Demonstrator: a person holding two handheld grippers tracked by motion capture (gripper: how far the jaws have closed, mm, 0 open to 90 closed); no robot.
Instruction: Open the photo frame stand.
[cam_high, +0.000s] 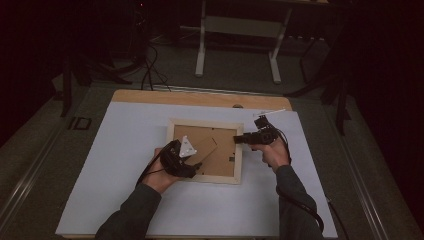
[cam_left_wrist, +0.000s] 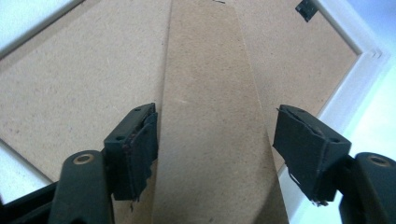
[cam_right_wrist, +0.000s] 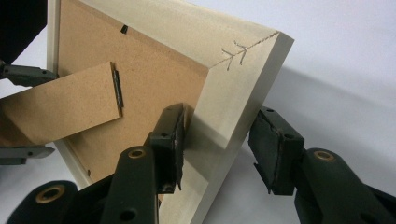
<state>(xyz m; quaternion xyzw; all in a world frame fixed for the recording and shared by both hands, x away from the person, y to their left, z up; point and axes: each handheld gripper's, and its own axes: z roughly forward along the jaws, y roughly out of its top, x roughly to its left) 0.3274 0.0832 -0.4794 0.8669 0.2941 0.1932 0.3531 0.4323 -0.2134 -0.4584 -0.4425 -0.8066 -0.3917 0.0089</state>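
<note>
A pale wooden picture frame lies face down on the white sheet, its brown backing board up. A hinged brown stand is raised off the board. My left gripper reaches in from the frame's near left. Its jaws are open and straddle the stand's free end, with a gap at the right pad. My right gripper is open at the frame's right side. The wooden rim stands between its jaws, the inner pad against it, the outer pad apart. In the high view, the left gripper and right gripper face each other.
The white sheet covers most of a wooden table. A thin white stick lies near the back right corner. Cables trail from both grippers toward the person. A white desk base stands on the floor beyond.
</note>
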